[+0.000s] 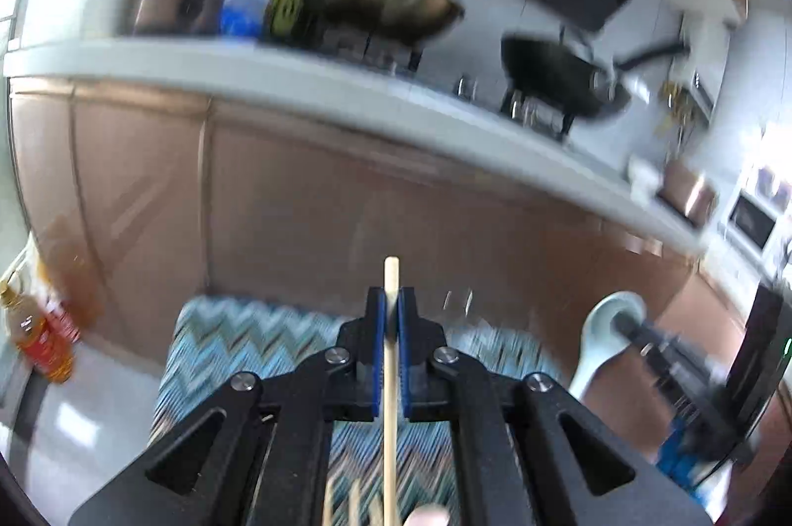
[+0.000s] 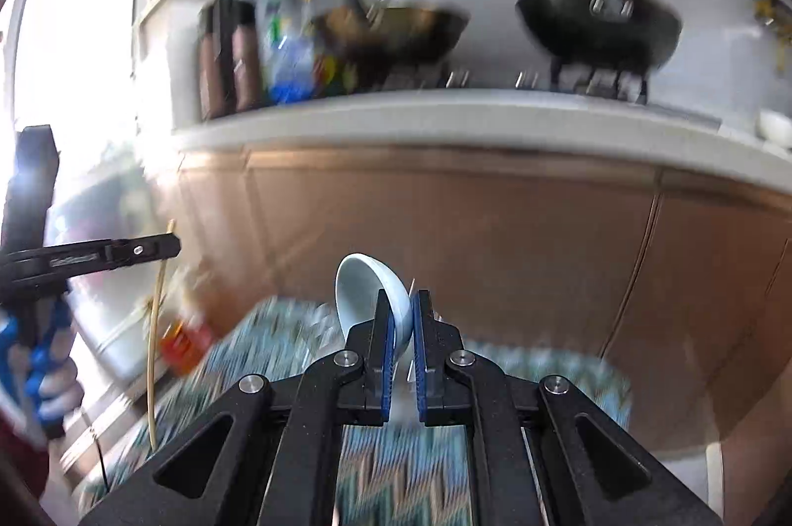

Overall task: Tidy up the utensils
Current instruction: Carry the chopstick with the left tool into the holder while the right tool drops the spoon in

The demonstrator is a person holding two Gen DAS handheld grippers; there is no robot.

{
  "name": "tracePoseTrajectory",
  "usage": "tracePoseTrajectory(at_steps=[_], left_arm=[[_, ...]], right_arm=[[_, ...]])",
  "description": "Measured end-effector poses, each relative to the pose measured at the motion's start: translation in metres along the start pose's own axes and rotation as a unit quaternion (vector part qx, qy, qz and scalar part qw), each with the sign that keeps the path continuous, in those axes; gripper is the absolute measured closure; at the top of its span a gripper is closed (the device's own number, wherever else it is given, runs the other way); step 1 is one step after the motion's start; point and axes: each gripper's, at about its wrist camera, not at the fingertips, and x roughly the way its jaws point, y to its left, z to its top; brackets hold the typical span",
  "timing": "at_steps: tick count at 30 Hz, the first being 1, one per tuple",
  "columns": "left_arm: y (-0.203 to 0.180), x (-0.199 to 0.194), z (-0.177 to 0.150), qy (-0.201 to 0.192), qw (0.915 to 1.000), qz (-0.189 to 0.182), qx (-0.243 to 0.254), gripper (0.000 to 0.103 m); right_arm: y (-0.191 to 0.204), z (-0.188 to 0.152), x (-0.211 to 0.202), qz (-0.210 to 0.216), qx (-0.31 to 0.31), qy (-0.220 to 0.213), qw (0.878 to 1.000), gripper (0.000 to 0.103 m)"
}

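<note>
My left gripper (image 1: 391, 303) is shut on a wooden chopstick (image 1: 390, 377) that runs upright between its blue pads and sticks out past the tips. Several more chopsticks lie blurred below it at the bottom edge. My right gripper (image 2: 401, 308) is shut on a pale blue ceramic spoon (image 2: 369, 293), bowl end up and tilted left. The spoon (image 1: 606, 338) and the right gripper (image 1: 638, 335) also show in the left wrist view at the right. The left gripper (image 2: 168, 246) with its chopstick (image 2: 154, 342) shows at the left of the right wrist view. Both are held above a zigzag-patterned cloth (image 1: 237, 338).
Brown kitchen cabinets (image 1: 346, 204) stand ahead under a white countertop (image 2: 445, 120). On it are two woks (image 1: 386, 1) (image 2: 599, 26) on a stove and several bottles (image 2: 292, 60). An oil bottle (image 1: 39, 338) stands on the floor at the left.
</note>
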Motion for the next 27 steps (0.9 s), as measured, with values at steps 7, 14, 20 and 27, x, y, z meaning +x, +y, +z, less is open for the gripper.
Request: tracePoseTrajectory(at_steps=[7,14,20,27], left_arm=[[-0.021,0.057,0.025,-0.086,0.9953,0.017,-0.041,0.099],[-0.017,0.12,0.004,-0.121,0.9886,0.075,-0.05,0.099],[-0.021,0.143,-0.024,-0.129,0.987,0.093,-0.022,0.096],[-0.034,0.104,-0.024,-0.135,0.9874,0.081,0.012,0.079]], right_arm=[[0.011,0.0,0.065,-0.078,-0.02,-0.049,0.996,0.096],[-0.002,-0.025,0.109,-0.104,-0.011,-0.053,0.993,0.095],[-0.005,-0.052,0.122,-0.09,-0.01,-0.036,0.995,0.088],[-0.001,-0.042,0.088,-0.086,-0.004,-0.06,0.994,0.07]])
